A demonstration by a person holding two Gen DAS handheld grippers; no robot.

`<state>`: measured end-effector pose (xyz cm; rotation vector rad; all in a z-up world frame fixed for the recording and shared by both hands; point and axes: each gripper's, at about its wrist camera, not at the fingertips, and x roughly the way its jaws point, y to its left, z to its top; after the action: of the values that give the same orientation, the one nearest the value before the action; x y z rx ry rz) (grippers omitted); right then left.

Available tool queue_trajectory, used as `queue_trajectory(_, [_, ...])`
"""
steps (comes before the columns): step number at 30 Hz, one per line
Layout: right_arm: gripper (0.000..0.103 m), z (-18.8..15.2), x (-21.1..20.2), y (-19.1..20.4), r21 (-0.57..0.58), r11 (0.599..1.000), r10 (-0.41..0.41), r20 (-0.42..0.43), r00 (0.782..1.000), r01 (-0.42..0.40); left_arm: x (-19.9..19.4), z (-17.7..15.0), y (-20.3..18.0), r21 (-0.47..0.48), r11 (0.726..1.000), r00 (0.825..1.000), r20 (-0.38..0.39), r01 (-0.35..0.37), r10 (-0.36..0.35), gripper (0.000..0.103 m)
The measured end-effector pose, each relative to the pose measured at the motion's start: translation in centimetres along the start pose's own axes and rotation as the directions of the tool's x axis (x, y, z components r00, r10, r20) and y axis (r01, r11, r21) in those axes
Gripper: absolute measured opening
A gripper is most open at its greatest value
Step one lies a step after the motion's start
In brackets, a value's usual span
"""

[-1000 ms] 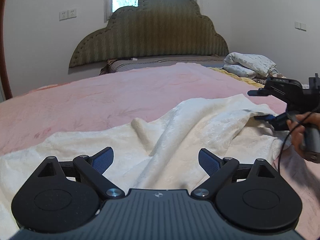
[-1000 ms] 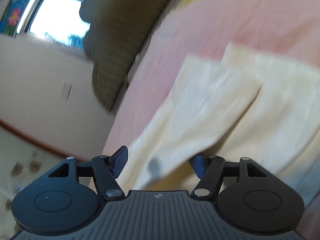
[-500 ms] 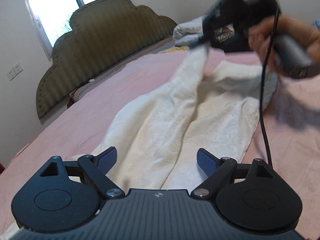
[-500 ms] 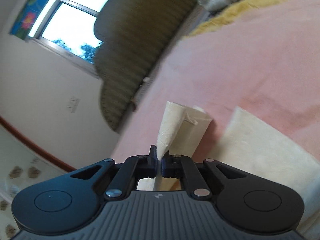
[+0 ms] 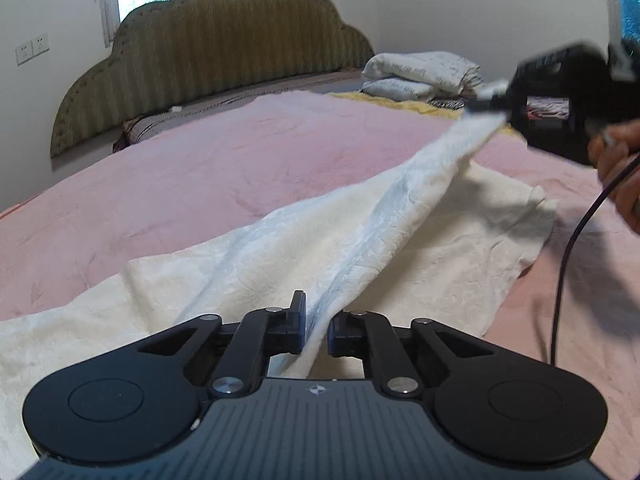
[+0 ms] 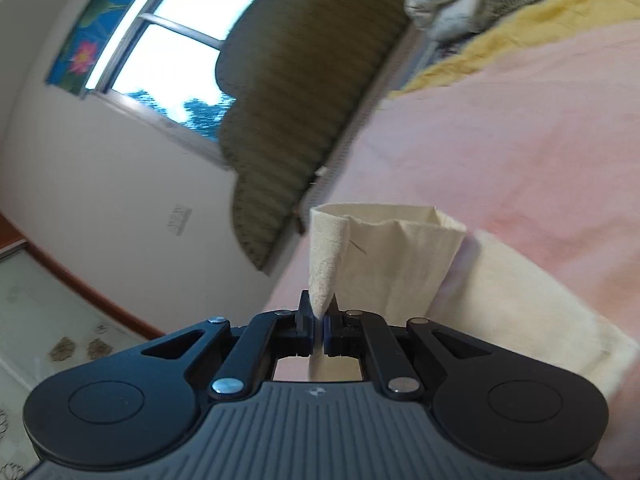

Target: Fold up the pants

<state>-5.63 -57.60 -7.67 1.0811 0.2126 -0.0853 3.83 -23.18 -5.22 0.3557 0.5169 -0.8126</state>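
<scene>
Since a second ago, both hand-held grippers have gone from spread wide to pinched on cloth, and one edge of the pants is now rising off the bed. Taking it from the biggest thing down: the pink bed (image 5: 224, 168) is carrying the cream pants (image 5: 452, 256), which are lying spread across it below the green headboard (image 5: 216, 52), with one long edge stretched taut in the air. The left hand-held gripper (image 5: 316, 330) is clamping the near end of that edge. The right hand-held gripper (image 5: 486, 104), nearer the headboard, is pinching the far end; its own camera is showing a folded corner standing up out of its closed fingers (image 6: 318, 326). I am judging that a lengthwise fold is being set up. Only a thin pinch of fabric is sitting in each grip, so uneven pulling could be slipping it loose, or dragging the lower layer askew.
</scene>
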Motion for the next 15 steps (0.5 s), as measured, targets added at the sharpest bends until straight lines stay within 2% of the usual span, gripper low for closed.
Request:
queue_trajectory(4, [0.005, -0.4, -0.2, -2.5, 0.048, 0.996, -0.077, -0.037, 0.996, 0.078, 0.1, 0.4, -0.6, 0.015, 1.0, 1.0, 0.027, -0.01, 0.009, 0.007])
queue_trajectory(6, [0.005, 0.2, 0.6, -2.2, 0.033, 0.996, -0.083, -0.05, 0.995, 0.084, -0.2, 1.0, -0.3, -0.027, 0.999, 0.998, 0.055, -0.035, 0.036, 0.007])
queue_trajectory(7, [0.005, 0.6, 0.9, -1.4, 0.013, 0.997, -0.071, -0.045, 0.996, 0.071, -0.6, 1.4, 0.2, -0.064, 0.997, 0.995, 0.079, -0.052, 0.057, 0.007])
queue_trajectory(9, [0.005, 1.0, 1.0, 1.2, -0.06, 0.998, 0.016, -0.011, 1.0, -0.017, -1.9, 2.1, 0.9, -0.123, 0.99, 0.988, 0.135, -0.063, 0.08, 0.007])
queue_trajectory(11, [0.005, 1.2, 0.1, 4.0, -0.171, 0.98, 0.106, 0.027, 0.994, -0.099, -3.0, 2.6, 0.8, -0.12, 0.991, 0.981, 0.176, -0.062, 0.083, 0.007])
queue_trajectory(13, [0.005, 1.0, -1.0, 4.5, -0.219, 0.966, 0.152, 0.047, 0.987, -0.138, -3.1, 2.5, -0.2, -0.053, 0.998, 0.989, 0.142, -0.024, 0.031, 0.008])
queue_trajectory(14, [0.005, 1.0, -1.6, 3.9, -0.209, 0.972, 0.122, 0.05, 0.991, -0.109, -2.9, 2.2, -0.7, -0.032, 0.999, 0.994, 0.112, 0.014, -0.01, 0.009])
queue_trajectory(15, [0.005, 0.7, -2.0, 2.7, -0.188, 0.981, 0.05, 0.042, 0.998, -0.041, -2.6, 1.6, -1.5, -0.013, 0.998, 0.995, 0.074, 0.066, -0.065, 0.011])
